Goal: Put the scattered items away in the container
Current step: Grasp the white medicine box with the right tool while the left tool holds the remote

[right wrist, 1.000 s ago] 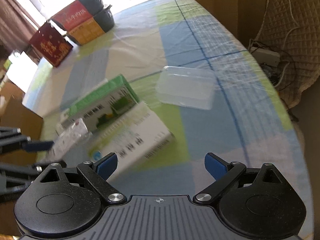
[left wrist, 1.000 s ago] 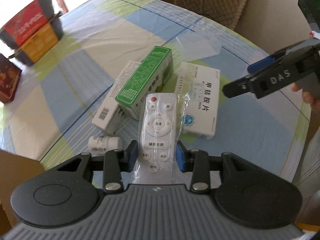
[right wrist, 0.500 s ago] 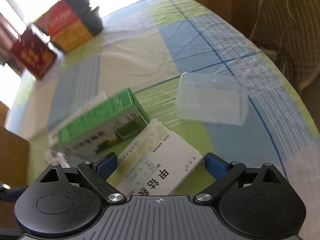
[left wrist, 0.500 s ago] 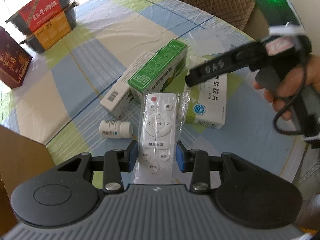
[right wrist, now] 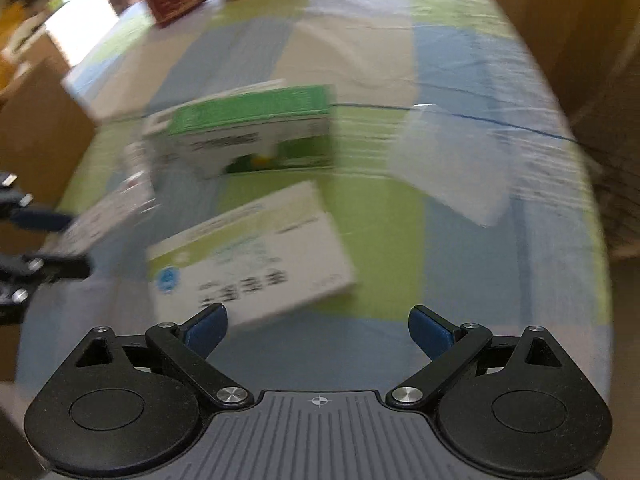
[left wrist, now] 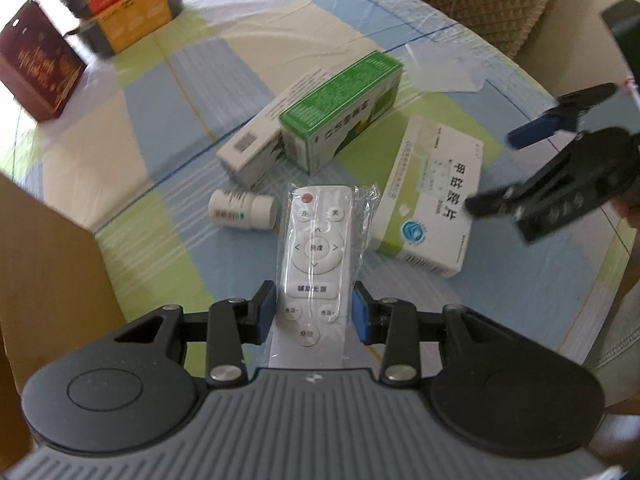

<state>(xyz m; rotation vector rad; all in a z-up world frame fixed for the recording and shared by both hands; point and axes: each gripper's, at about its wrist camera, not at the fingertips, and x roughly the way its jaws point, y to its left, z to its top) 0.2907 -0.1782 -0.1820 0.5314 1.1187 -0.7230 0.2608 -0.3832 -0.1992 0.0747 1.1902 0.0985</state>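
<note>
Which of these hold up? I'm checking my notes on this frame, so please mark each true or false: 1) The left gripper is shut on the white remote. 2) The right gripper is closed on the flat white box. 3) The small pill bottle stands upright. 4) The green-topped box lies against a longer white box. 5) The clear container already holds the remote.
1) The left gripper is shut on the white remote: true.
2) False. The right gripper is open and empty; the flat white box lies ahead of it on the table.
3) False. The pill bottle lies on its side.
4) The green-topped box lies against a longer white box: true.
5) False. The clear container looks empty; blur hides detail.
</note>
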